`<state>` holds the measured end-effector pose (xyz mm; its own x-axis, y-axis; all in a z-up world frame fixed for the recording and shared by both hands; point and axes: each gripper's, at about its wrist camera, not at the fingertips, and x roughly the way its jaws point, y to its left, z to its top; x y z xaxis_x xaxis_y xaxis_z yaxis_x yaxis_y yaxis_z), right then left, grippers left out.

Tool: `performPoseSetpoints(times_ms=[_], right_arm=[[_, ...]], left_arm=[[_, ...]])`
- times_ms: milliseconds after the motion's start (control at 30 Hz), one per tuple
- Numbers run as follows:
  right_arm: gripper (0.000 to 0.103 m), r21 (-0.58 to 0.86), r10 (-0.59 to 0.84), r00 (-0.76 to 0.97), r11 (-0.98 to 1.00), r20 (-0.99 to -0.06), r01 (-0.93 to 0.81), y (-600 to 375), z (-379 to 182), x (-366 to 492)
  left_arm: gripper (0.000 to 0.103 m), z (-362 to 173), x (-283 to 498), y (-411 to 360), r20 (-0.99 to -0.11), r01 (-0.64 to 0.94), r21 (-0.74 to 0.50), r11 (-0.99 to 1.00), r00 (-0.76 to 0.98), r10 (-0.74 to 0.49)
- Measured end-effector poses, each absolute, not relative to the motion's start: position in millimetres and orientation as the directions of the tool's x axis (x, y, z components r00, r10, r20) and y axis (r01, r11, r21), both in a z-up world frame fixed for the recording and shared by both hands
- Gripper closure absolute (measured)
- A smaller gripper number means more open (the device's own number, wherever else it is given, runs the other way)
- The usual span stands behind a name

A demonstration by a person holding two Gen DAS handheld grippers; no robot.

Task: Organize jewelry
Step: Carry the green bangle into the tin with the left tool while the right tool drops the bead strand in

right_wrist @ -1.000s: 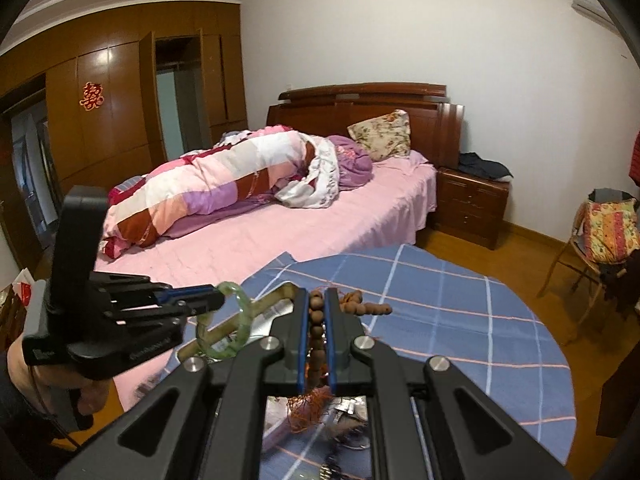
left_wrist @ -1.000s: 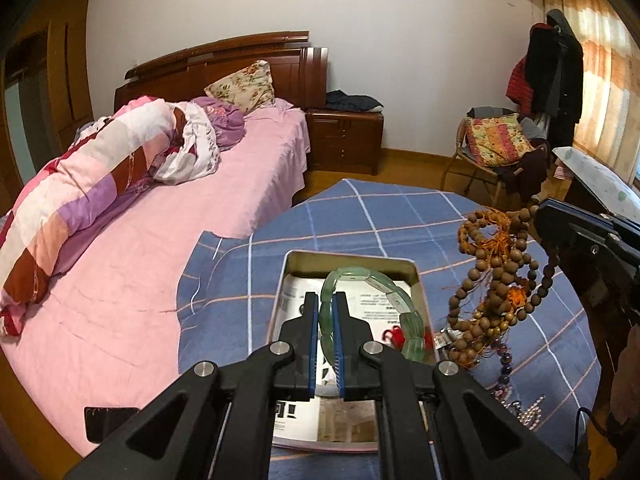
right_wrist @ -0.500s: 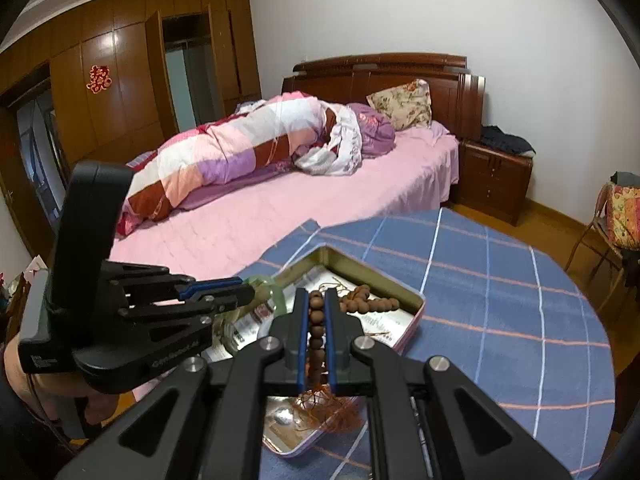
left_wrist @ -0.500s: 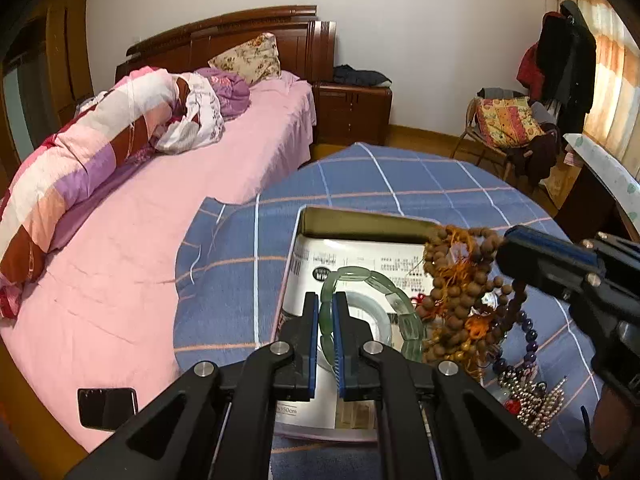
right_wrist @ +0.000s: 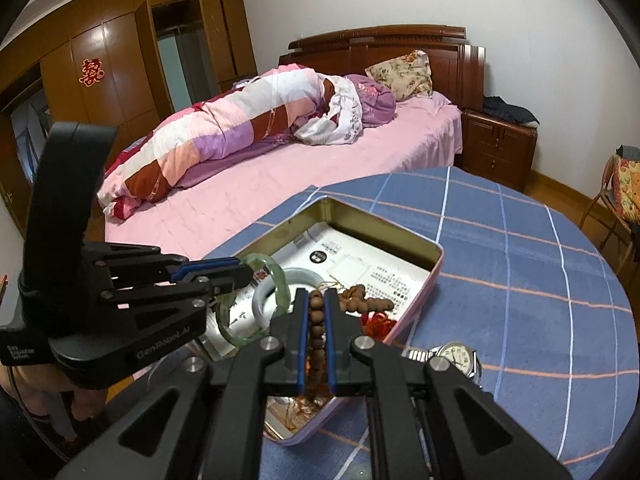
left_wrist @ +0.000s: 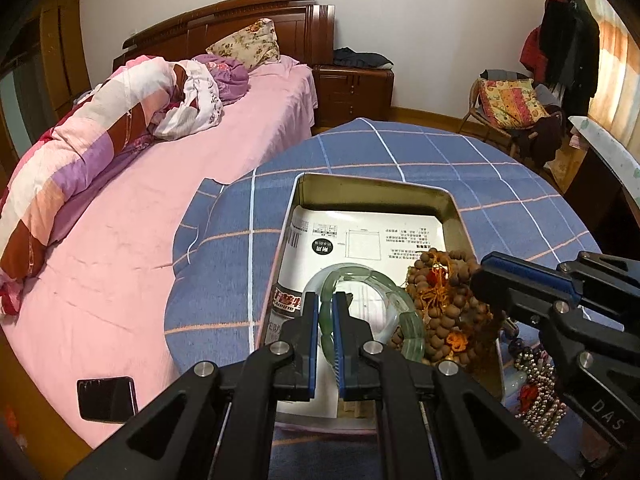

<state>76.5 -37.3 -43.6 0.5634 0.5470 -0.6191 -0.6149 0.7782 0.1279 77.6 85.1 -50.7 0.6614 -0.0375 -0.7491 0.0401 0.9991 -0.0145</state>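
Green jade, the bracelet [left_wrist: 372, 312] is now low inside the tin [left_wrist: 452, 208], near its front left corner; a second ago it hung well above the tin, so both pieces have come down together and only the release is left, I judge. The left gripper [left_wrist: 327, 320] is clenched on the bracelet's left side, and the ring stands tilted on edge, its opening facing toward the tin's far wall, its plane running front to back. Beside it on the right, the wooden beads [left_wrist: 444, 304] are lowered too, the heap already touching the paper at the tin's right wall, while the right gripper [right_wrist: 316, 320] grasps one strand that runs along its fingers. A watch [right_wrist: 456, 354] lies on the blue cloth [right_wrist: 520, 240] just outside the tin.
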Motion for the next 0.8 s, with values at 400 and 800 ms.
performPoseSetpoints(times_ms=[400,800], right_arm=[[0.093,0.148,0.543,0.523,0.773,-0.657,-0.616,-35,-56,78],[0.091,0.156,0.533,0.498,0.774,-0.684,-0.614,-37,-67,78]], left_arm=[[0.097,-63,81,82,-0.775,0.055,-0.008,0.998,0.630,-0.041],[0.094,-64,81,83,-0.782,0.073,-0.019,0.997,0.621,-0.060]])
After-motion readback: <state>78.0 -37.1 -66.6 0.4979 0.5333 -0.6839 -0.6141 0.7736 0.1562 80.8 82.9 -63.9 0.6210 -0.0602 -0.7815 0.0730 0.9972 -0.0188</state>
